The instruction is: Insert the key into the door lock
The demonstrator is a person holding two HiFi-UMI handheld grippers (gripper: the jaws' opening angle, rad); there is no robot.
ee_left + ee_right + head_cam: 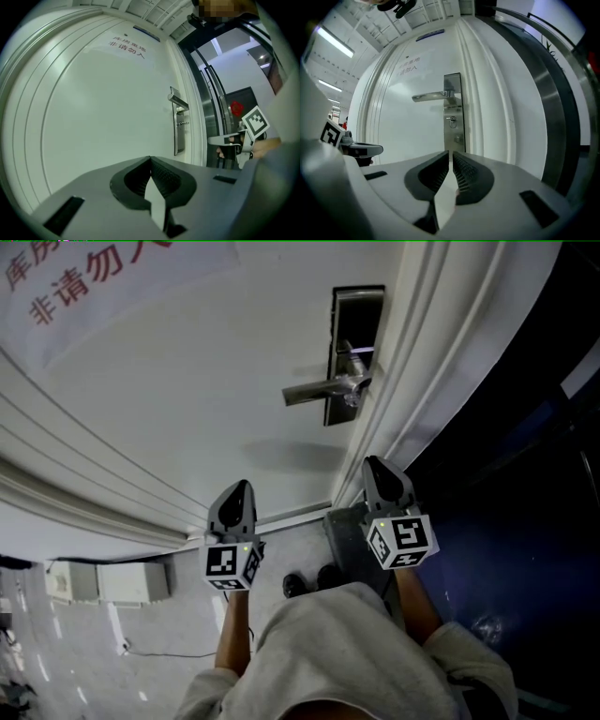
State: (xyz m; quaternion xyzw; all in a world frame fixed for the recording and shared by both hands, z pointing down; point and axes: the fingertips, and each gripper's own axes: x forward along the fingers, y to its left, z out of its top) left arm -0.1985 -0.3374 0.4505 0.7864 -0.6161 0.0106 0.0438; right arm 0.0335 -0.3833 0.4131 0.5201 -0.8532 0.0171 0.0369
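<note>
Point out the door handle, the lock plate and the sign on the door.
door handle (431, 96): right gripper view, middle of the lever.
lock plate (457, 112): right gripper view, bare metal below the handle.
sign (84, 292): head view, on its red print.

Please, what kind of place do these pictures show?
Probably an indoor corridor outside a storeroom: a white door with a steel lock plate and lever handle, and a red Chinese notice on it warning against entry.
</note>
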